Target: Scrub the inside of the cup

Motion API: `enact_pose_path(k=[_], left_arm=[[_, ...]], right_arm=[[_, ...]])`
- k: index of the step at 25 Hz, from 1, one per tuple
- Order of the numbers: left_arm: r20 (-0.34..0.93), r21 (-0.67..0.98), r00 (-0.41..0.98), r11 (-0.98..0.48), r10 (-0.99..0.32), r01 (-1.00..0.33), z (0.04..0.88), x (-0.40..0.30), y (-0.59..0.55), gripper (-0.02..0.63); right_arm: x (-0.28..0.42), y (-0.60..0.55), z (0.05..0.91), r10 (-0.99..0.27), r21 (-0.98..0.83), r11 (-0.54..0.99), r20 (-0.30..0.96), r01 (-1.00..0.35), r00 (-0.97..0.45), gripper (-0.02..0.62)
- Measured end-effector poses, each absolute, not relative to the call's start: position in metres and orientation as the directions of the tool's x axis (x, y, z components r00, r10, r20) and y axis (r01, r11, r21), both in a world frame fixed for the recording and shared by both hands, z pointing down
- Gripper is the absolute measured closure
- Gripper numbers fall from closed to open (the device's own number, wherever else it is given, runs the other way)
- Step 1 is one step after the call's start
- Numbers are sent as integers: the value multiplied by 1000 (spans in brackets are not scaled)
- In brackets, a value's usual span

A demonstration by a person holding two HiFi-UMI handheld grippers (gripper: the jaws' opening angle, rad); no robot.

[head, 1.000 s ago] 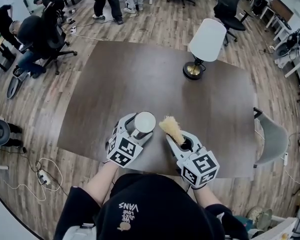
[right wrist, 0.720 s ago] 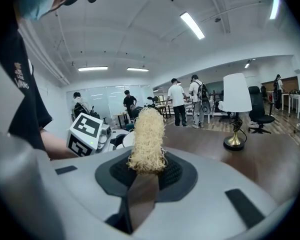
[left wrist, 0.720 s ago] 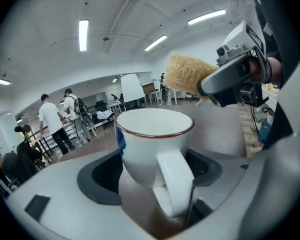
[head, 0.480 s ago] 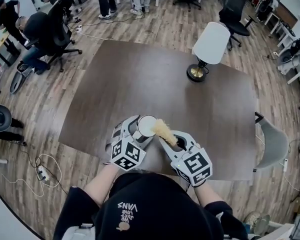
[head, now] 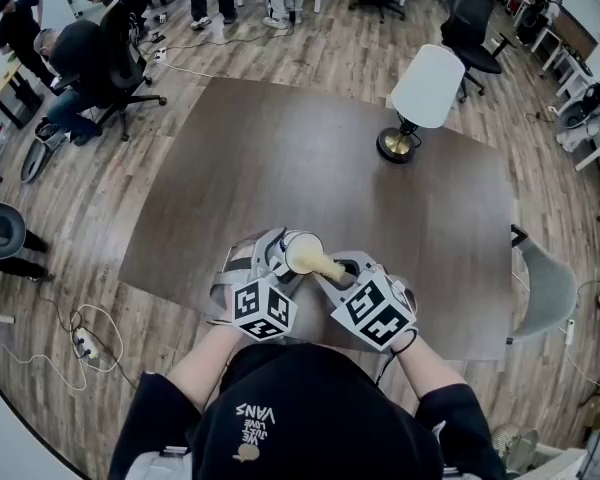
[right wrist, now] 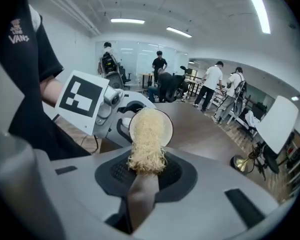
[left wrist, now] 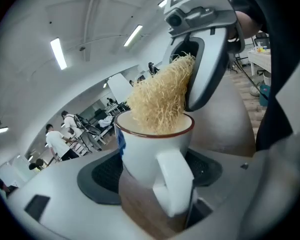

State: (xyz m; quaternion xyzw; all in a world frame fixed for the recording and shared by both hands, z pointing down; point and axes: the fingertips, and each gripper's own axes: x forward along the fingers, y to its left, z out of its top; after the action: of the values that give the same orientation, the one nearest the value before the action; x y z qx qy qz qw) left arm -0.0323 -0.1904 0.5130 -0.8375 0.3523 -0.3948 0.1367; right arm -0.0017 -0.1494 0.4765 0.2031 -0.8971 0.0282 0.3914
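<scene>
My left gripper (head: 277, 260) clamps the white mug (head: 300, 252) above the table's (head: 280, 158) near edge, mouth tipped toward my right gripper (head: 342, 271), whose jaws pinch the fibre scrubber (head: 322, 263), its long axis pointing into that mouth.

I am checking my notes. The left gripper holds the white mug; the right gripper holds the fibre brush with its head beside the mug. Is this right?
Only the head's place is wrong: the left gripper view shows the fibre brush dipped into the white mug, not beside it. The left gripper holds the mug, the right gripper the brush.
</scene>
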Motion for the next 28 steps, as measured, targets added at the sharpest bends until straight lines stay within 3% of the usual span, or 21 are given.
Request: enact_pose_path(k=[9,16,23,28], left_arm=[[591,-518,429,-729,-683,-447,521,-27,-191,227],[589,-508,426,-725,-687,-465,524,-24,-198,227],[591,-518,432,-731,-681,-444,525,-20,-200,227],[597,-512,445,-744,-668,-430,529,-17,-195,227]], right_arm=[[-5,-164,483,-442,475,879,845,41,-301,514],[7,-193,477,-637,623,715,767,316,-71,514],[-3,-174,493,-600,558,704,798,440,-53,515],[-11,-184,480,-611,589,704,787,397,-84,515]])
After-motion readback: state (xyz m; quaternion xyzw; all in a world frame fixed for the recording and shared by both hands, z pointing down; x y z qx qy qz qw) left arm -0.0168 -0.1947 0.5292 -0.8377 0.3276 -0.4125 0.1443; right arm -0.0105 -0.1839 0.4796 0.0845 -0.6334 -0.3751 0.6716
